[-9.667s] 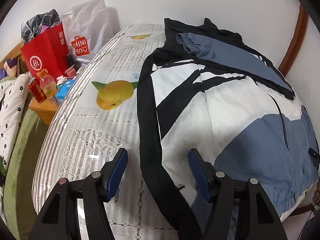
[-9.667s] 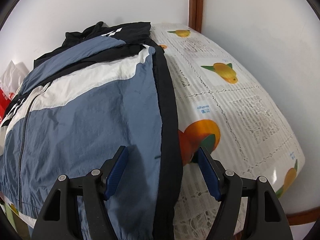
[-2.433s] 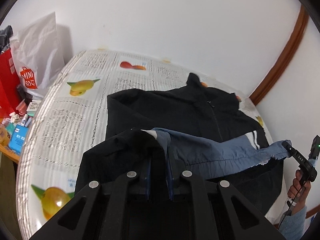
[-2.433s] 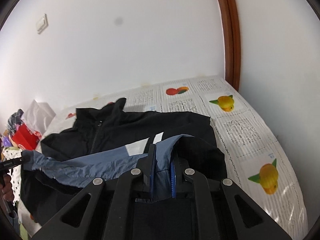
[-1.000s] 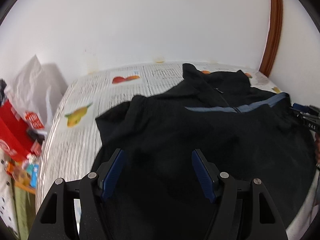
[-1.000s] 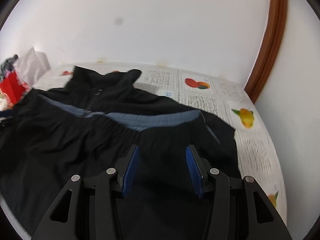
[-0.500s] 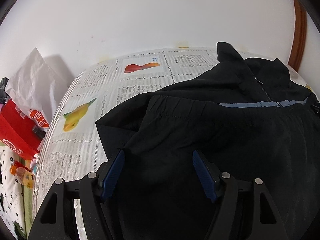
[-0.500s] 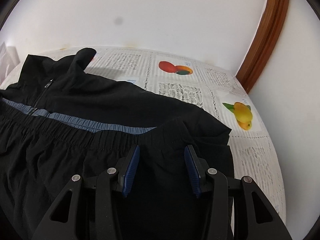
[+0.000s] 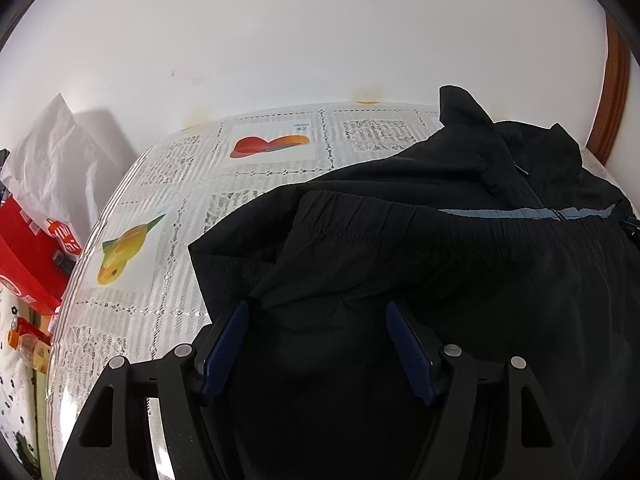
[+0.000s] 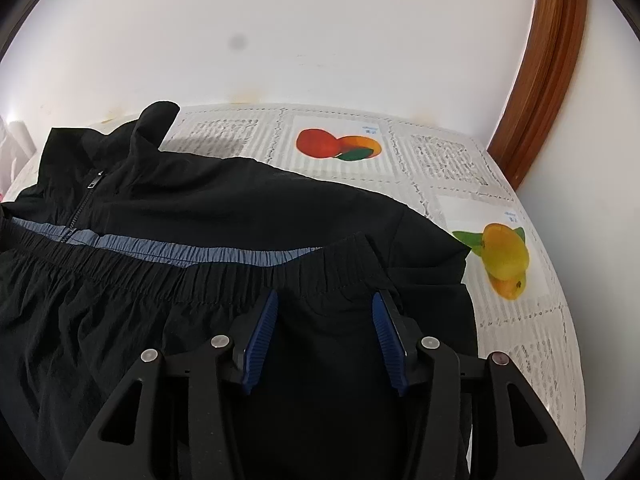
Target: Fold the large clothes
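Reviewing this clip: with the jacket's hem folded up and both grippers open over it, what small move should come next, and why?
Probably lift both grippers clear and go to the jacket's sides. The left gripper and right gripper are open with the black jacket lying loose between the fingers. The elastic hem sits just below the blue-grey stripe, so this fold looks laid; the jacket remains wide across the tablecloth.
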Demonstrator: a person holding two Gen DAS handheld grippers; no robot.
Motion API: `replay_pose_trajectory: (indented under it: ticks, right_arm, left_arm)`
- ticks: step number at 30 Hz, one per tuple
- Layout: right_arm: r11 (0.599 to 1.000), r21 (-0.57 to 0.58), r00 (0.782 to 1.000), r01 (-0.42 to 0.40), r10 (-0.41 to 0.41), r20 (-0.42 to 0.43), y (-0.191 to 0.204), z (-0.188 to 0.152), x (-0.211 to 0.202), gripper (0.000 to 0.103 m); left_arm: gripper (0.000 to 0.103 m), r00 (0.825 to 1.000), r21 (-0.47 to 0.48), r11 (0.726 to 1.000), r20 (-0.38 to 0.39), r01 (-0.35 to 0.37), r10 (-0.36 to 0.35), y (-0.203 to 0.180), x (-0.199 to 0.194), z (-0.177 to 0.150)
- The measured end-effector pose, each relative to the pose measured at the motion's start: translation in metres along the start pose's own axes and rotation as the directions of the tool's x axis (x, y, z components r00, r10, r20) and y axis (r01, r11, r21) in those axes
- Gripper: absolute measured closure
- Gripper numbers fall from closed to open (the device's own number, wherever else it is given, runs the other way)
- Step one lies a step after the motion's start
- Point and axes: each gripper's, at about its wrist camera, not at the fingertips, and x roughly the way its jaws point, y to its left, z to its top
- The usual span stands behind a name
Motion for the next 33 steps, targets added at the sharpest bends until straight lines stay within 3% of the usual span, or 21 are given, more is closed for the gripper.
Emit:
replay_pose_trajectory:
  ticks: [7,11,13,15,21,25,29,31,33]
  right_arm:
    - [0.998,0.032,0.999,-0.045,0.045,0.011,-0.01,0.001,0.0,0.053]
    - [0.995,0.09,0.995,-0.039,0.03,0.098,-0.022,-0.001,-0.022,0.053]
    - [0.993,0.118,0.996,0.004,-0.015,0.091,-0.023,-0.002,-0.037,0.051]
    - [0.99,0.14,0.997,-0.03,0.021,0.069,-0.014,-0.003,-0.053,0.051]
    - [0.992,-0.041,0.99,-0.12,0.123,0.064,0.089,-0.008,-0.094,0.048]
    - [0.969,-0.136,0.979,-0.204,0.202,-0.03,0.16,-0.019,-0.089,0.048]
    - [0.977,-0.173,0.992,-0.125,0.117,-0.056,0.2,-0.027,-0.07,0.048]
    - [0.987,-0.145,0.995,-0.073,0.061,-0.085,0.199,-0.029,-0.061,0.048]
    - [0.993,-0.091,0.993,-0.08,0.071,-0.094,0.193,-0.032,-0.063,0.049]
  left_arm:
    - [0.033,1.0,-0.011,1.0,0.003,0.009,-0.009,0.002,-0.002,0.0]
    - [0.033,0.999,-0.019,0.999,-0.03,0.035,-0.035,0.005,-0.012,0.001]
    - [0.033,0.998,-0.019,0.999,-0.029,0.051,-0.052,0.008,-0.021,0.0]
    - [0.033,0.997,-0.032,0.997,-0.029,0.076,-0.077,0.012,-0.03,-0.002]
    - [0.031,0.99,-0.077,0.989,-0.04,0.129,-0.132,0.031,-0.059,-0.018]
    - [0.031,0.99,-0.075,0.988,-0.032,0.134,-0.137,0.049,-0.087,-0.04]
    - [0.029,0.992,-0.082,0.989,-0.032,0.123,-0.126,0.073,-0.109,-0.064]
    - [0.029,0.992,-0.093,0.988,-0.032,0.122,-0.126,0.084,-0.117,-0.073]
    - [0.029,0.992,-0.109,0.986,-0.026,0.123,-0.127,0.094,-0.125,-0.085]
